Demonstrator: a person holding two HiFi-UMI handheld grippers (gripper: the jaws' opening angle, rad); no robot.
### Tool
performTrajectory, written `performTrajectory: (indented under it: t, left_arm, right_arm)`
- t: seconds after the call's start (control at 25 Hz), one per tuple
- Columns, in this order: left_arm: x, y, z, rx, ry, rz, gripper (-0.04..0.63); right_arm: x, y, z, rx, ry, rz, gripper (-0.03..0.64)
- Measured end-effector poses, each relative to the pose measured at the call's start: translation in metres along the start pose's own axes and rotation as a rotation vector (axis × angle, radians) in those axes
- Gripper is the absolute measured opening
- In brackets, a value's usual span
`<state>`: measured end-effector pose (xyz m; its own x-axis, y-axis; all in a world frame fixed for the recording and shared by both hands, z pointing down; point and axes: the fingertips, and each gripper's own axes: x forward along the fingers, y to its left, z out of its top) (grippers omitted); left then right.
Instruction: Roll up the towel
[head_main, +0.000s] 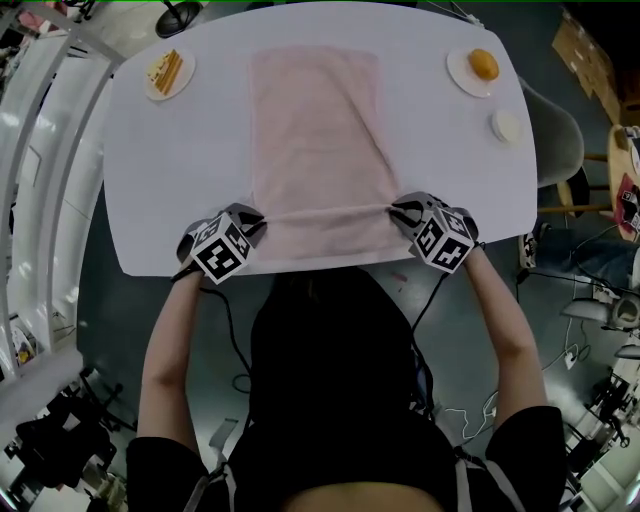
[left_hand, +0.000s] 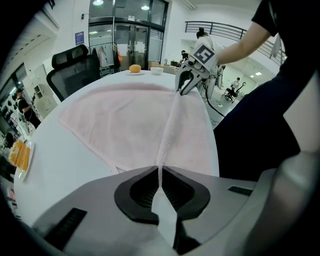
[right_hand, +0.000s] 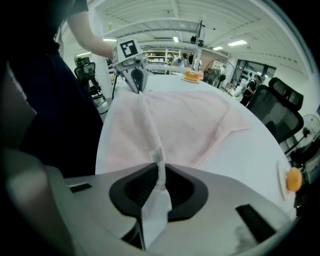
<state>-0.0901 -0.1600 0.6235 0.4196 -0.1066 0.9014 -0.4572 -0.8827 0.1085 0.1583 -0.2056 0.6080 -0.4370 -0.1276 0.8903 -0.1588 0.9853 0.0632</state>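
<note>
A pale pink towel (head_main: 315, 120) lies flat and lengthwise on the white table (head_main: 180, 200). Its near end is lifted into a taut fold that runs between the two grippers. My left gripper (head_main: 256, 224) is at the fold's left end, and in the left gripper view (left_hand: 160, 172) it is shut on the towel's edge (left_hand: 130, 125). My right gripper (head_main: 402, 212) pinches the right end. In the right gripper view (right_hand: 159, 170) the cloth (right_hand: 185, 125) and its small white label pass between the jaws. Each gripper shows in the other's view: the right gripper (left_hand: 186, 82), the left gripper (right_hand: 136, 80).
A plate with a yellow layered snack (head_main: 168, 72) sits at the table's far left. A plate with an orange (head_main: 480, 68) and a small white dish (head_main: 507, 125) stand at the far right. A chair (head_main: 560, 140) is beside the table's right edge. My body is close to the near edge.
</note>
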Motion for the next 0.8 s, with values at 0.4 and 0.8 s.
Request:
performTrajectory:
  t: [0.4, 0.8]
  left_arm:
    - [-0.020, 0.020, 0.013, -0.059, -0.102, 0.151, 0.141]
    - [-0.059, 0.007, 0.022, -0.001, -0.181, 0.206, 0.143]
  right_arm:
    - [-0.024, -0.018, -0.003, 0.109, -0.065, -0.089, 0.212]
    - [-0.070, 0.002, -0.014, 0.061, -0.021, -0.221, 0.213]
